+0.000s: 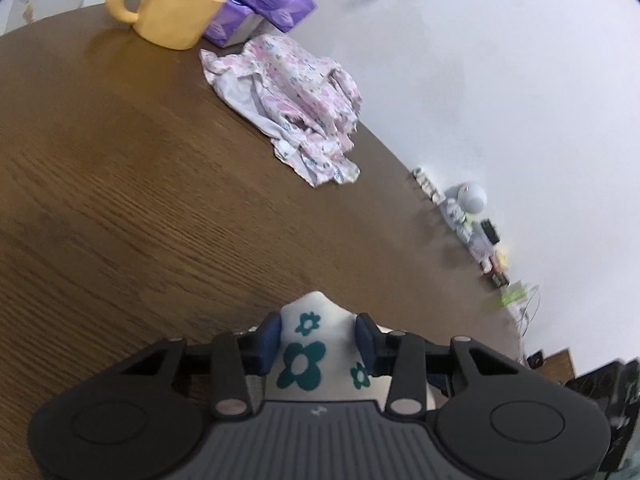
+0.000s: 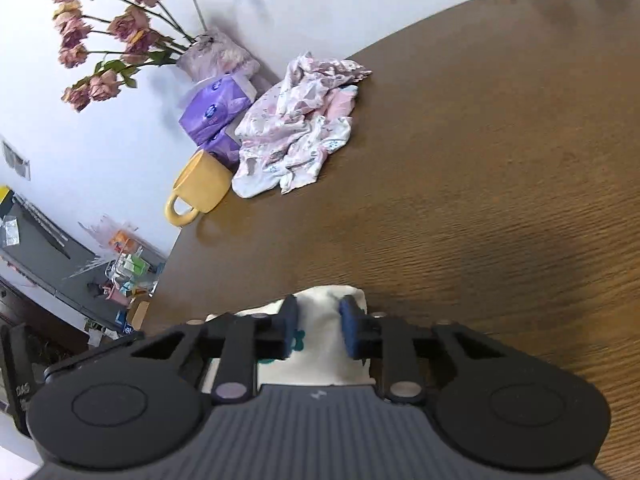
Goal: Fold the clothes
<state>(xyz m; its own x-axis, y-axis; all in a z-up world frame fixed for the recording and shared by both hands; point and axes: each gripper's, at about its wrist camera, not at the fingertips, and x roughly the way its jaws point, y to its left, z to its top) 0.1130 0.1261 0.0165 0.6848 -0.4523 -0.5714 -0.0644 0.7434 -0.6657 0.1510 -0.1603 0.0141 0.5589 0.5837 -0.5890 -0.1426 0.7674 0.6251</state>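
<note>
1. White garment with teal flowers (image 1: 308,344): it lies at the near edge of the wooden table (image 1: 120,200), directly under both cameras. In the left wrist view a rounded tip of it points away from the holder, toward the table's middle. Most of the cloth is hidden beneath the tools, so its long axis cannot be told.
2. Left gripper (image 1: 318,340): its blue pads stand on either side of the flowered cloth, with fabric filling the gap. Whether they are pinching it or merely straddling it cannot be told.
3. Right gripper (image 2: 318,328): the pads stand apart, with the same garment (image 2: 320,344) between them; no pinch is evident.
4. Judgement on the step in hand: both tools are at one garment, which fits either taking hold of an edge or letting go of a fold. Either way, matched height and an even pull on both sides would keep the edge straight.
5. Pink-printed garment (image 2: 300,120): crumpled in a heap at the far edge, well apart from the grippers, touching the purple tissue packs (image 2: 216,116) and just beside the yellow mug (image 2: 200,188).
</note>
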